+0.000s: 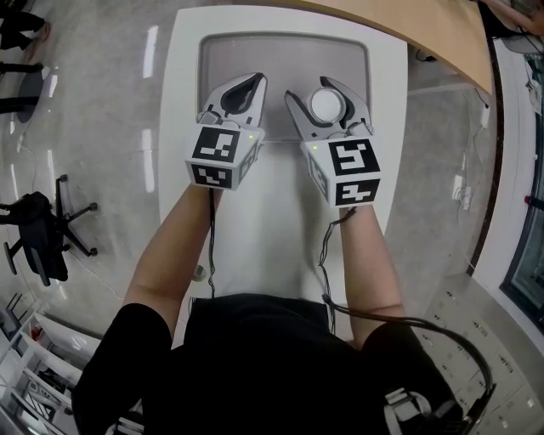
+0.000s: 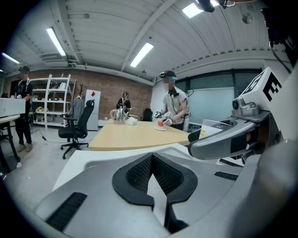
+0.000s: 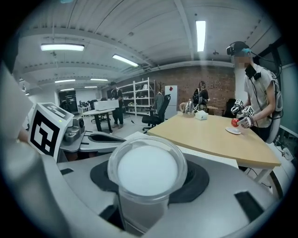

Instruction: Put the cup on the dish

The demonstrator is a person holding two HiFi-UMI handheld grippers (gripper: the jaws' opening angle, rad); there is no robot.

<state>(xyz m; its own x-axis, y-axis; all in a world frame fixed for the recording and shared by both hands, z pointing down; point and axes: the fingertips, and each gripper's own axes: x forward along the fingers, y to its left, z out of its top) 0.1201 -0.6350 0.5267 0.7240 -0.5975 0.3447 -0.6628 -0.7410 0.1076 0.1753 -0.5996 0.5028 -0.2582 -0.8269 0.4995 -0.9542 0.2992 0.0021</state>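
One white table (image 1: 280,229), bearing a grey rectangular dish (image 1: 285,53) at its far end, with a curved wooden table (image 1: 425,25) beyond it. Two hand-held grippers, side by side over the dish's near edge: left gripper (image 1: 252,83), jaws drawn together at the tips with nothing between them; right gripper (image 1: 311,92), jaws spread and clamped round the cup. One cup (image 1: 325,105), translucent plastic, white inside, mouth turned up, held over the dish's right half; whether it touches the dish cannot be told.
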